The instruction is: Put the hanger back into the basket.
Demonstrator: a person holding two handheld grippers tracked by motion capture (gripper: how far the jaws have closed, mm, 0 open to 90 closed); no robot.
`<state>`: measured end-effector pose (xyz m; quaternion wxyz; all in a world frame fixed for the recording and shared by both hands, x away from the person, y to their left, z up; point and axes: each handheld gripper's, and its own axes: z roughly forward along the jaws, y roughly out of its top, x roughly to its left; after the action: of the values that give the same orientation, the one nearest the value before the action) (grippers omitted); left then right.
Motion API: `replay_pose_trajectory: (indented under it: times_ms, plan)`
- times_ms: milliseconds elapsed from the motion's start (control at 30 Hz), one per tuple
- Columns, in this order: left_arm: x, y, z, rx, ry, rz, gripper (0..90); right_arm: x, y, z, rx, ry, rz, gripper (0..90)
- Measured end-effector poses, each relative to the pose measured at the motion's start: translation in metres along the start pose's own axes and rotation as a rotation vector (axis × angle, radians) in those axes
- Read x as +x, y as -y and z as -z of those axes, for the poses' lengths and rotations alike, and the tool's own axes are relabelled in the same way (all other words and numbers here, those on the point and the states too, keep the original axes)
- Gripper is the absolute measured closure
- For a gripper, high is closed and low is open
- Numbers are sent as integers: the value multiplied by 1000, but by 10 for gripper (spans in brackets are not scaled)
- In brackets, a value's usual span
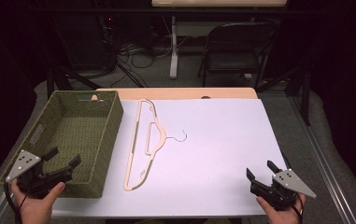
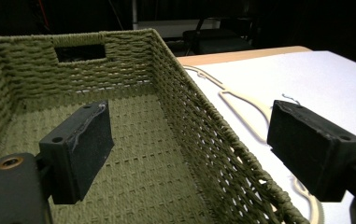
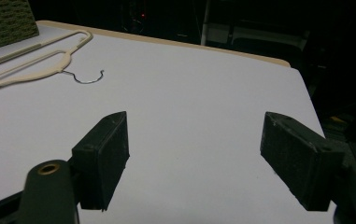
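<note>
Where woven basket [image 1: 102, 140] ends, slim hanger [image 1: 140, 140] lies.

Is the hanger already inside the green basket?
No, the hanger lies flat on the white table, just right of the basket.
</note>
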<state>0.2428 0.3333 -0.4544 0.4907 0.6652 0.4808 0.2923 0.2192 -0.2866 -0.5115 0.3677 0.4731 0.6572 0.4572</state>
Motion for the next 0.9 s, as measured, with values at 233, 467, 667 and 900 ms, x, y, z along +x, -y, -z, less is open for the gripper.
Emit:
replay_pose_trajectory:
  times_ms: [233,467,667,900]
  plan:
    - [-6,-3,-2,19,1,-10,144,1,0,-1,6,-13,-1,236]
    - [-14,-6,-6,44,13,-27,144,1,2,-5,12,-23,-8,237]
    - [-21,-14,-8,64,18,-38,151,2,2,-6,14,-33,0,237]
    - [-30,-24,-17,174,60,-73,151,3,1,-7,17,-43,-6,237]
